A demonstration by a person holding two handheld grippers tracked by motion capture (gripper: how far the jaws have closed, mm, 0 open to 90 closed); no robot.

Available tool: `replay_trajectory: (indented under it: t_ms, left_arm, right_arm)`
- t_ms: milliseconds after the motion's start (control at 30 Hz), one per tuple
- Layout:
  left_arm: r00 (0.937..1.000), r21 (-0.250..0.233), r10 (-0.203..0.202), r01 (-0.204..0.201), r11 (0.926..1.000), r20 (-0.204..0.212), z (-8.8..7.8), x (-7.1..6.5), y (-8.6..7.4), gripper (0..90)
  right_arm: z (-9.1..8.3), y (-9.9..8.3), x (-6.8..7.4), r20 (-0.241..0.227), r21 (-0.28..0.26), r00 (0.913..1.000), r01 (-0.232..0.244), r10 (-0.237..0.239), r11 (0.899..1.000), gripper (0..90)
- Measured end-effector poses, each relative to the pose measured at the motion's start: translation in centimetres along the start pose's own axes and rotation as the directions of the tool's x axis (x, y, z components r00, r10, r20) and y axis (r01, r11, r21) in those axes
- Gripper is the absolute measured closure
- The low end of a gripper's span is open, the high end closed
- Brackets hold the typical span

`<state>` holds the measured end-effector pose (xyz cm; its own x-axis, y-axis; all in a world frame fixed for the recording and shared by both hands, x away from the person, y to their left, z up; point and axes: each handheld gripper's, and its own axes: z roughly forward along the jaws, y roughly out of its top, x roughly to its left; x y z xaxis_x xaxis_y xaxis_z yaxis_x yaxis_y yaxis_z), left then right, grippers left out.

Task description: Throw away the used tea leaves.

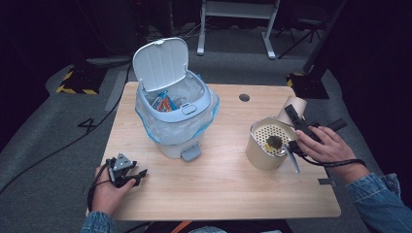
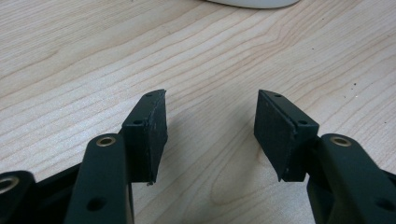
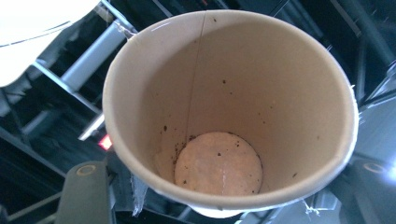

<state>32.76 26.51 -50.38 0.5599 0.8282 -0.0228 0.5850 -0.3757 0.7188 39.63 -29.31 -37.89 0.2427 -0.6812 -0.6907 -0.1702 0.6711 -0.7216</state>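
Conical paper cup [image 3: 243, 93] in right claw [image 1: 297, 120], speckled inside

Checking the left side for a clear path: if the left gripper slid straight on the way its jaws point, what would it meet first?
Probably the white bin's base, seen ahead of the open left gripper across bare table; depth is hard to judge.

Ahead of the left hand-held gripper [image 1: 127, 171] the desk [image 1: 218, 184] lies bare, an open lane running across to the strainer pot [image 1: 266, 144]. Beyond and slightly to its side, the pedal bin [image 1: 176, 114] (lid raised) blocks the way. The right hand-held gripper [image 1: 297, 116] has the pot just beside it, apparently touching the paper cup [image 1: 292, 109] it holds; past it, only desk edge.
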Motion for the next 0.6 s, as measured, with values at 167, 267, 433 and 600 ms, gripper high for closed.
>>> replay_trajectory:
  t_ms: [167, 267, 433, 600]
  left_arm:
    - [1.0000, 0.000, 0.001, -0.001, 1.0000, -0.002, 0.00, 0.01, 0.00, 44.5]
    - [1.0000, 0.000, 0.000, 0.000, 1.0000, 0.000, 0.00, 0.00, 0.00, 44.4]
    - [1.0000, 0.000, 0.000, 0.000, 1.0000, -0.001, -0.01, 0.01, 0.00, 44.5]
    - [1.0000, 0.000, 0.001, -0.001, 1.0000, -0.002, -0.01, 0.01, 0.00, 44.4]
  right_arm:
    - [-0.15, 0.41, 0.03, 0.023, -0.004, 0.9965, 0.081, -0.081, 0.997, 31.9]
    - [-0.14, 0.48, 0.03, 0.030, -0.002, 0.9952, 0.094, -0.094, 0.996, 31.9]
    - [-0.07, 0.50, 0.03, 0.031, -0.006, 0.9958, 0.087, -0.087, 0.996, 31.8]
    - [-0.09, 0.49, -0.03, 0.030, -0.012, 0.9969, 0.073, -0.073, 0.997, 31.6]
